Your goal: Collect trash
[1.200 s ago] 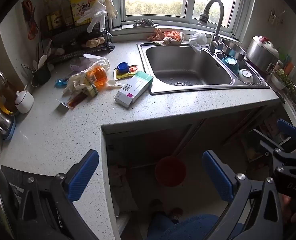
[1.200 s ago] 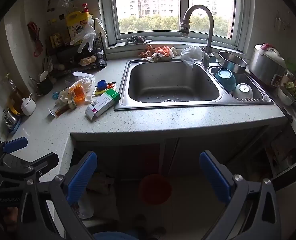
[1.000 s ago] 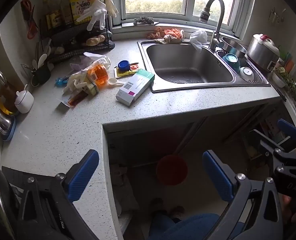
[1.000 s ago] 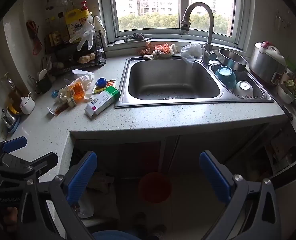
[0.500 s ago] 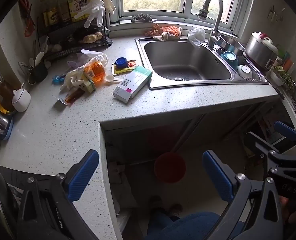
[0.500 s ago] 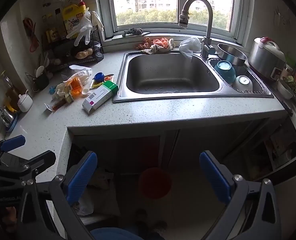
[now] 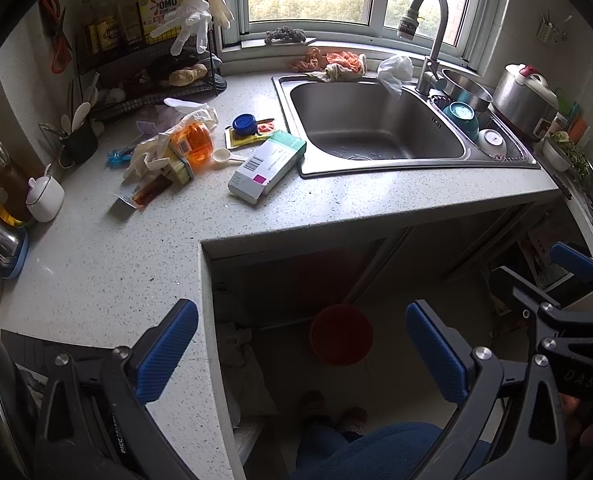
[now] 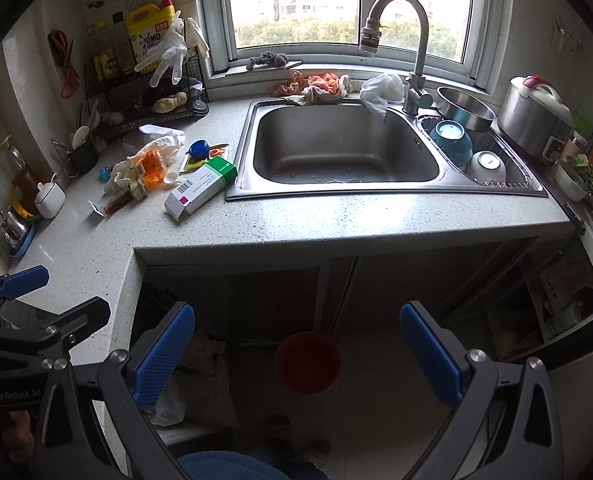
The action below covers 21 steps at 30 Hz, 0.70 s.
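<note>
A white and green medicine box [image 7: 267,166] [image 8: 200,189] lies on the speckled counter [image 7: 96,264] left of the sink. Beside it lie an orange bottle in a plastic bag [image 7: 190,140] [image 8: 149,168], a blue lid on a yellow sachet [image 7: 245,123] [image 8: 198,149], a white scoop [image 7: 222,156] and a brown sachet [image 7: 148,194]. A red bin [image 7: 341,334] [image 8: 307,362] stands on the floor under the counter. My left gripper [image 7: 302,356] and right gripper [image 8: 296,356] hang open and empty, well back from the counter, above the floor.
A steel sink [image 8: 344,152] with a curved tap [image 8: 396,28] holds bowls [image 8: 452,144] in its right rack. A rice cooker [image 8: 534,112] stands far right. A wire rack [image 7: 148,68] with bottles and gloves, a white pot [image 7: 44,200] and a kettle [image 7: 2,240] line the left wall. A person's feet show below.
Both views have drifted slightly, and the counter and sink have shifted a little in the frame. Both grippers have stayed open and empty.
</note>
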Each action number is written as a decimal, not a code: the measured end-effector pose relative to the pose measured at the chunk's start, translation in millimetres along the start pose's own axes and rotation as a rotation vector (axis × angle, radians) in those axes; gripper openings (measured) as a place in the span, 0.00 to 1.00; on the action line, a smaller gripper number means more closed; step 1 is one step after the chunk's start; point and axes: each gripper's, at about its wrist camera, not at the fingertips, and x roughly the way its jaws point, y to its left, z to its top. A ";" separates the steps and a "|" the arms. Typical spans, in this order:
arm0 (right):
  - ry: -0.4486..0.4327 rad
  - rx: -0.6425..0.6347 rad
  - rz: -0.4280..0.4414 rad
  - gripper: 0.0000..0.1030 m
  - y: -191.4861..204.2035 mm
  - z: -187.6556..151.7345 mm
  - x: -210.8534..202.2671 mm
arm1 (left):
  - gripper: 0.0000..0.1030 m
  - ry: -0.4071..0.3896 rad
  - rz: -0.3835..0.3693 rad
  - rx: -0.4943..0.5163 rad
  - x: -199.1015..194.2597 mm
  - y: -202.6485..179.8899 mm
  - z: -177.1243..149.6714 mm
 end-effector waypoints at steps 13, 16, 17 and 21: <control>0.006 -0.001 -0.010 1.00 -1.4 -0.5 -0.7 | 1.00 -0.001 -0.001 0.006 2.2 -6.7 -1.4; 0.008 -0.004 -0.011 1.00 -2.0 0.0 -0.6 | 1.00 0.001 0.003 0.004 3.5 -6.8 -0.9; 0.009 -0.005 -0.011 1.00 -2.2 0.4 -0.3 | 1.00 0.003 0.003 0.003 4.0 -6.7 -1.0; 0.013 -0.011 -0.008 1.00 -0.2 1.5 1.9 | 1.00 0.008 0.009 0.007 7.2 -6.9 -1.8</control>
